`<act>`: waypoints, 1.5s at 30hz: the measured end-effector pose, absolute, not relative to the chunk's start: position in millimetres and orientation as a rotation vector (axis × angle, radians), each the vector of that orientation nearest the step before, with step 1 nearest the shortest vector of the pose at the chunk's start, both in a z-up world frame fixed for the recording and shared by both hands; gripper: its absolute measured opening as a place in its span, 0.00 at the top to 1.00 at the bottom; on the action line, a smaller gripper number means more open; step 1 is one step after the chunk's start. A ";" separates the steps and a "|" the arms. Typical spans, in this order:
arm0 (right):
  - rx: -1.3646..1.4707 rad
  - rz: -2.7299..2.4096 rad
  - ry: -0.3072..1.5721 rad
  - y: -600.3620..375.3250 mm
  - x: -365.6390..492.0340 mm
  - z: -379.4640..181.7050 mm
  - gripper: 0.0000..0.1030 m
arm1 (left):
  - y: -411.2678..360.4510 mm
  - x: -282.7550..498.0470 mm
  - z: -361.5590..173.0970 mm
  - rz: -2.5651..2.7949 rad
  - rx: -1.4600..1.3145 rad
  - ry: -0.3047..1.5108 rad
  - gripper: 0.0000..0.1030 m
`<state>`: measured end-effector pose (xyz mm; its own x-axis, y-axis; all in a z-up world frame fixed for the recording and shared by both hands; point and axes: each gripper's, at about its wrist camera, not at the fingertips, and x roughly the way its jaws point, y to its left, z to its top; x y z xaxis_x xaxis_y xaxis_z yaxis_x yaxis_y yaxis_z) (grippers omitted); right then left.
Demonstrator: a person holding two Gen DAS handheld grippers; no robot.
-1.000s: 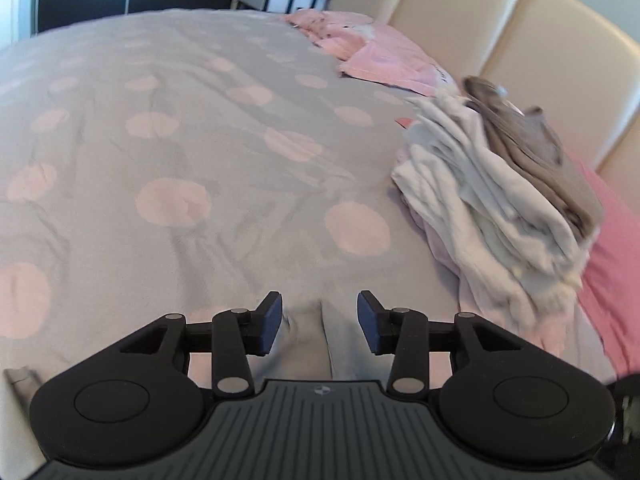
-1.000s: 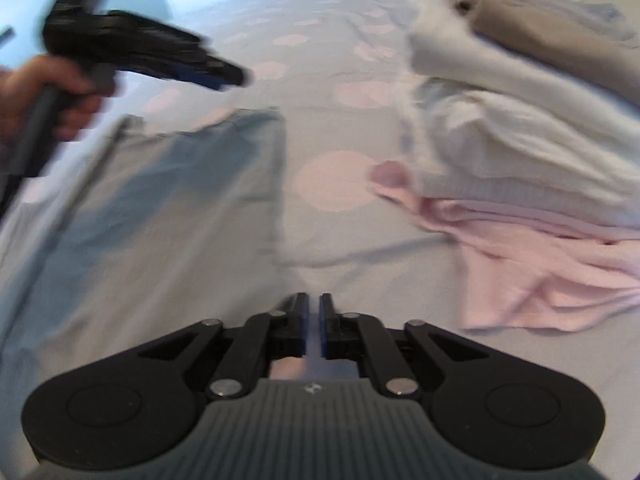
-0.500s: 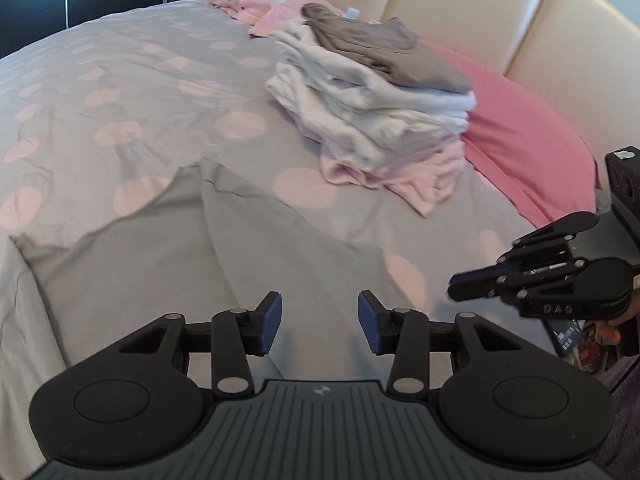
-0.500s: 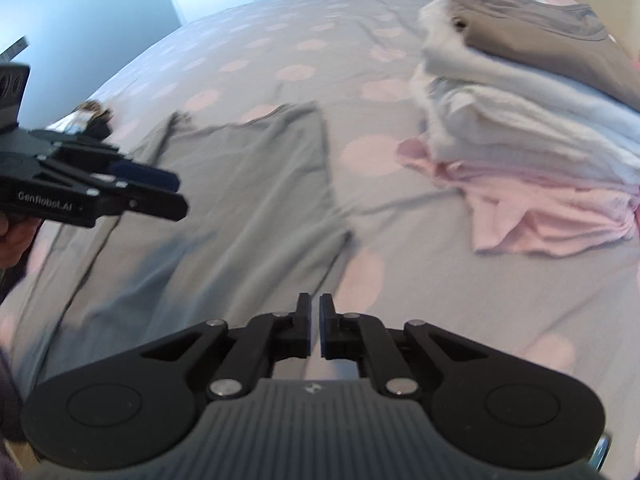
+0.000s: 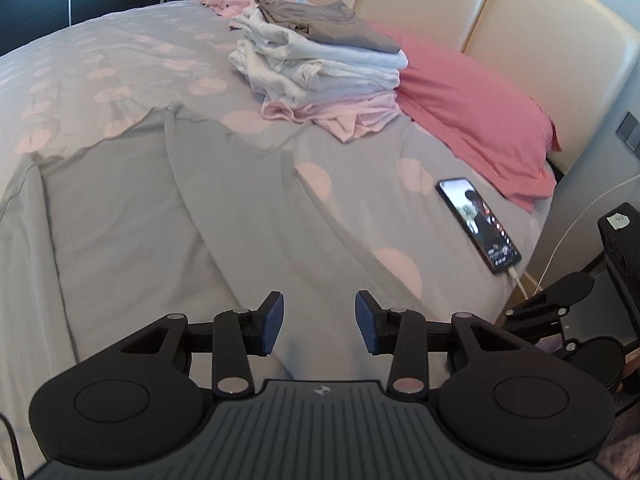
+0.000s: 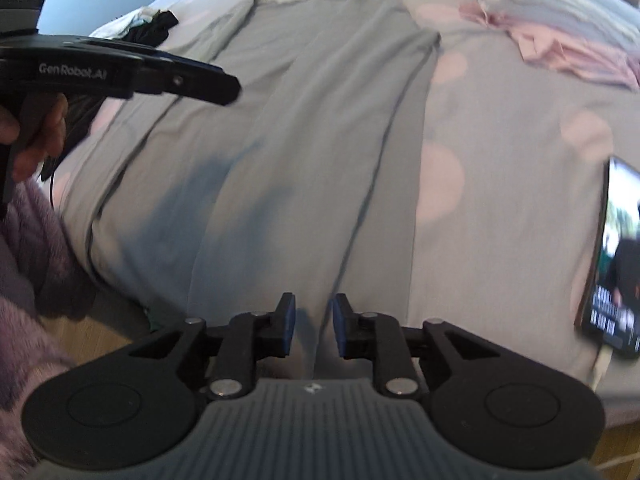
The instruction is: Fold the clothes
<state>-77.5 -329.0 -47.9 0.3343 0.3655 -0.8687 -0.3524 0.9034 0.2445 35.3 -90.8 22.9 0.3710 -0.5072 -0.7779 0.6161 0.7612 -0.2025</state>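
Observation:
A grey garment point(image 5: 160, 208) lies spread flat on the dotted grey duvet point(image 5: 100, 60), with long creases running away from me. My left gripper point(image 5: 319, 322) hovers over its near end, open, with nothing between the pads. In the right wrist view the same garment point(image 6: 300, 140) fills the middle. My right gripper point(image 6: 313, 322) is low over its near hem and its jaws are opening. A crease of the cloth runs up between them, and the pads do not press on it. The left gripper point(image 6: 236, 90), held by a hand, shows at the upper left.
A stack of folded clothes point(image 5: 320, 64) stands beyond the garment near a pink pillow point(image 5: 472, 112) and the cream headboard point(image 5: 440, 0). A lit phone point(image 5: 478, 224) with a white cable point(image 5: 560, 236) lies at the bed's right edge. Dark clothes point(image 6: 152, 26) sit at the far left.
Both grippers have drawn back to the garment's near end at the bed's edge, and the phone has come into view. The right jaws, shut before, have parted. The left jaws stay apart.

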 end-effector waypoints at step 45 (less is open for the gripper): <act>-0.051 0.562 1.383 -313.9 -72.2 -82.1 0.95 | -244.2 221.0 -15.8 -0.704 0.391 1.118 0.69</act>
<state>-72.2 -313.9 -82.1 0.0779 0.3458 -0.9351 -0.4045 0.8682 0.2874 221.0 -244.2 -15.8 0.2568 -0.3154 -0.9136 0.6879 0.7236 -0.0564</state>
